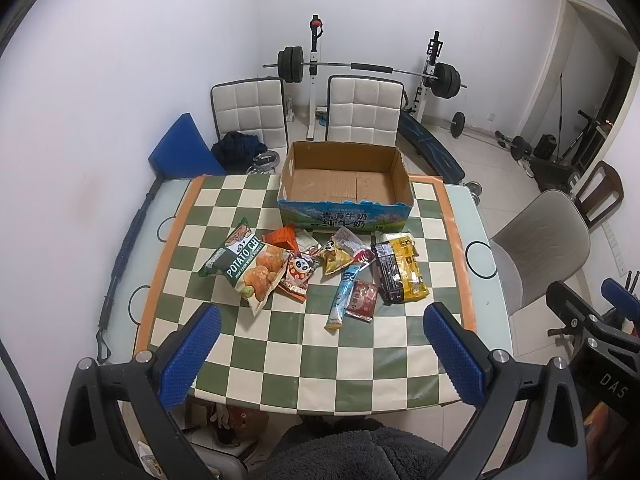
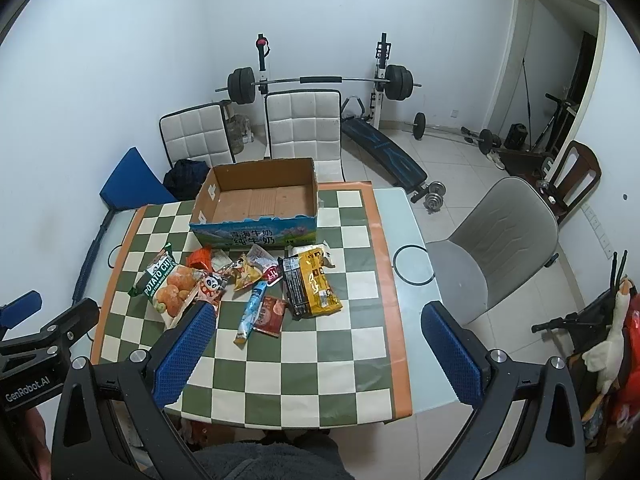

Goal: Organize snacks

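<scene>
Left gripper (image 1: 320,344) and right gripper (image 2: 316,344) hover jaws spread, empty, above snack packets (image 1: 320,268) before the cardboard box (image 1: 344,216).

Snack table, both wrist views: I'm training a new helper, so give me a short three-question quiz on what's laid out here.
1. True or false: the cardboard box already holds snacks.
2. Which lies nearest the table's left side? A) potato chips bag B) yellow-and-black packet C) blue stick packet
3. Fill in: both the left claw and right claw are ____, holding nothing.

Key: 1 false; 2 A; 3 open.
</scene>
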`<move>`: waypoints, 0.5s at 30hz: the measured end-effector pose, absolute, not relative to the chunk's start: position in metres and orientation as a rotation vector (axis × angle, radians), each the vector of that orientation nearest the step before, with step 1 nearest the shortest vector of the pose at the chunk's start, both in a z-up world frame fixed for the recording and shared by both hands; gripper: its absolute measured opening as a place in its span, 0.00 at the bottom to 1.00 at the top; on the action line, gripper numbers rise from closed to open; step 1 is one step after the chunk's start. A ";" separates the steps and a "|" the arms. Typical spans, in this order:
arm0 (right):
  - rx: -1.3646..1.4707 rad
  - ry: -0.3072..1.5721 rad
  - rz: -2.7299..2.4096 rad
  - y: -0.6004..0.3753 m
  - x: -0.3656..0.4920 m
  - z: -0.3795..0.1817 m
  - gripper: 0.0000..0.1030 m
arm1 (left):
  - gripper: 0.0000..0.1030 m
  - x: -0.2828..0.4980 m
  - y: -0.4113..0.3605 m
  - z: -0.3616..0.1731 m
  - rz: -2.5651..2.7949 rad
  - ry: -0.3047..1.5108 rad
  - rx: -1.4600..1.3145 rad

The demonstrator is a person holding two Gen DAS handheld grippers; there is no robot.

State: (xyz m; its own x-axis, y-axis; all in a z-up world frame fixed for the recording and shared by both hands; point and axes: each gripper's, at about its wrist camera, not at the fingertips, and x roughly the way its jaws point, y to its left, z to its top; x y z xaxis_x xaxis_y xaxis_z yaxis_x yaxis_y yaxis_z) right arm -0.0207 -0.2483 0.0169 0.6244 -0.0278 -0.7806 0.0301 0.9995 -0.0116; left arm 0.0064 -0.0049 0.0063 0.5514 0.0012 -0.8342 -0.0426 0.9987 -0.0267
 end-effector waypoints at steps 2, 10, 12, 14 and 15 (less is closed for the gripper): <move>0.002 0.897 -0.030 -0.247 -0.019 0.018 1.00 | 1.00 0.006 -0.005 0.006 0.027 0.986 -0.046; 0.008 0.895 -0.032 -0.250 -0.021 0.016 1.00 | 1.00 0.006 -0.006 0.006 0.027 0.985 -0.045; 0.008 0.895 -0.034 -0.249 -0.021 0.016 1.00 | 1.00 0.005 -0.006 0.006 0.028 0.984 -0.044; 0.006 0.894 -0.032 -0.249 -0.022 0.015 1.00 | 1.00 0.006 -0.007 0.006 0.028 0.983 -0.045; 0.005 0.894 -0.031 -0.249 -0.022 0.015 1.00 | 1.00 0.005 -0.006 0.006 0.028 0.983 -0.045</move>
State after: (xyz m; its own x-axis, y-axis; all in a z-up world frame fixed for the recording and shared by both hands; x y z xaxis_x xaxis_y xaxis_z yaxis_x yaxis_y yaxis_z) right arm -0.0218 -0.2493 0.0152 0.6256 -0.0253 -0.7797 0.0294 0.9995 -0.0088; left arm 0.0053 -0.0064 0.0057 0.5542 0.0032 -0.8324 -0.0440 0.9987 -0.0254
